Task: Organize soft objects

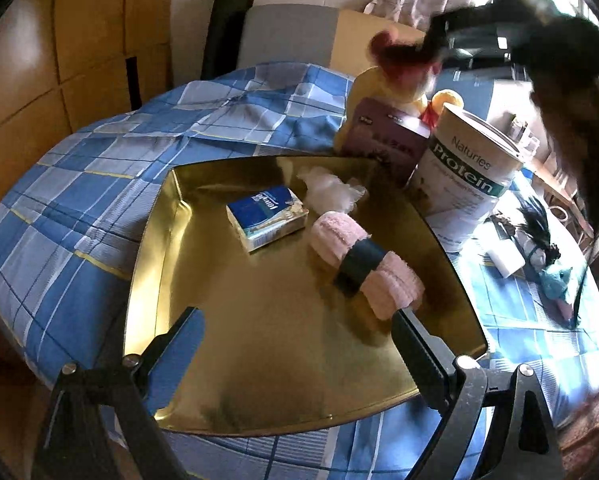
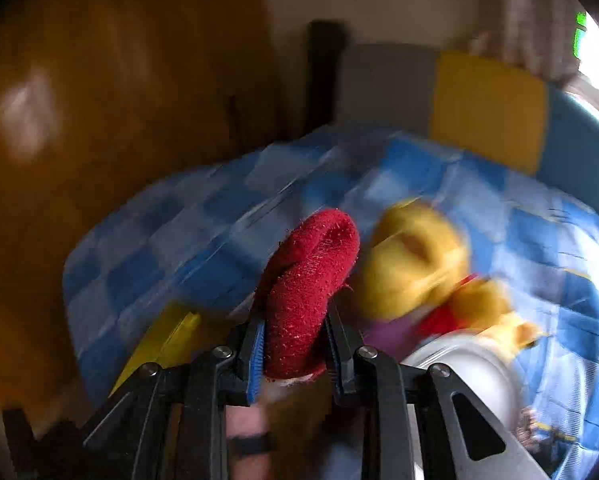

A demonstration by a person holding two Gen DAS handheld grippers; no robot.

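A gold tray (image 1: 259,340) lies on the blue checked bedcover. In it are a pink rolled sock pair with a black band (image 1: 363,260), a blue tissue pack (image 1: 265,216) and a white fluffy wad (image 1: 331,190). My left gripper (image 1: 299,332) is open and empty over the tray's near part. My right gripper (image 2: 295,328) is shut on a red fuzzy sock (image 2: 311,280), held in the air; it also shows in the left wrist view (image 1: 395,56) above the far tray edge. A yellow plush bear (image 2: 415,264) lies on the bed beyond.
A white protein tub (image 1: 467,176) and a purple box (image 1: 383,140) stand at the tray's far right edge. A blue plush toy (image 1: 555,280), a black-haired doll (image 1: 535,224) and a white block (image 1: 507,260) lie right of the tub. Wooden wardrobe on the left.
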